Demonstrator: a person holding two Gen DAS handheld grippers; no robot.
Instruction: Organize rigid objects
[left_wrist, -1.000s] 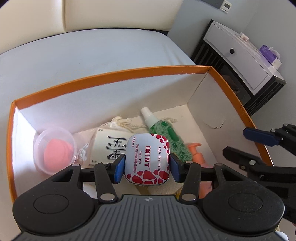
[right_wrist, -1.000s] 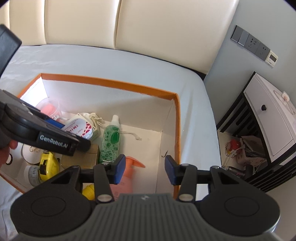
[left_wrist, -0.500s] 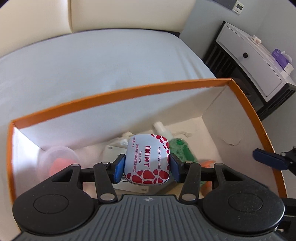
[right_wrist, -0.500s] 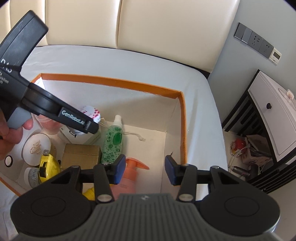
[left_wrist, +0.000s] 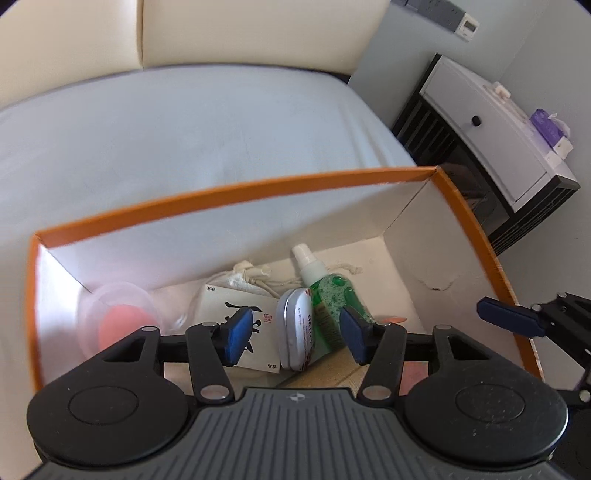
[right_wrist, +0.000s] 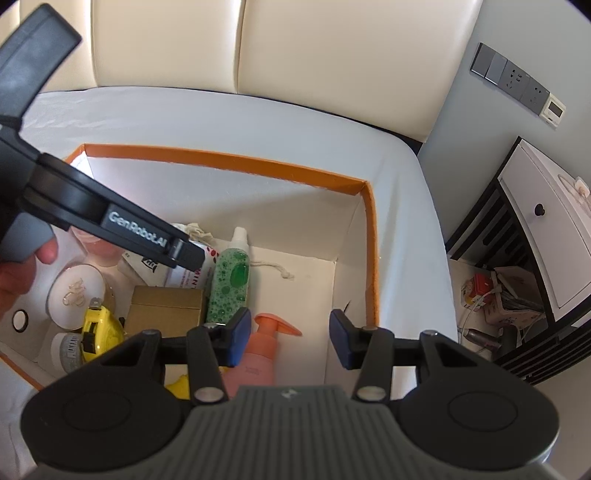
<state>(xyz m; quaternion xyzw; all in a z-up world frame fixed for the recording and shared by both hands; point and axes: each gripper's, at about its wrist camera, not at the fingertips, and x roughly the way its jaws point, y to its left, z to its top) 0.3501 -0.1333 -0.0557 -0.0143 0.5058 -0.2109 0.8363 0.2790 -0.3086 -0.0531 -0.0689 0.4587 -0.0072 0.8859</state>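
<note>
The orange-rimmed white box (left_wrist: 229, 194) stands on the bed. My left gripper (left_wrist: 295, 334) is open above it. The red-and-white mint tin (left_wrist: 297, 328) lies on its edge below the open fingers, free of them, leaning by the green spray bottle (left_wrist: 332, 295). In the right wrist view the tin (right_wrist: 192, 273) shows partly under the left gripper's body (right_wrist: 110, 229). My right gripper (right_wrist: 290, 339) is open and empty over the box's near right part, above the orange pump bottle (right_wrist: 258, 354).
The box also holds a white pouch (left_wrist: 240, 310), a clear case with a pink sponge (left_wrist: 118, 314), a gold carton (right_wrist: 166, 310), a yellow tape measure (right_wrist: 99, 328), a round compact (right_wrist: 75, 291) and a small jar (right_wrist: 66, 350). A white nightstand (left_wrist: 495, 133) stands right of the bed.
My left gripper has opened and let go of the mint tin, which dropped on its edge into the box. The left gripper rose a little. The right gripper stayed open.
</note>
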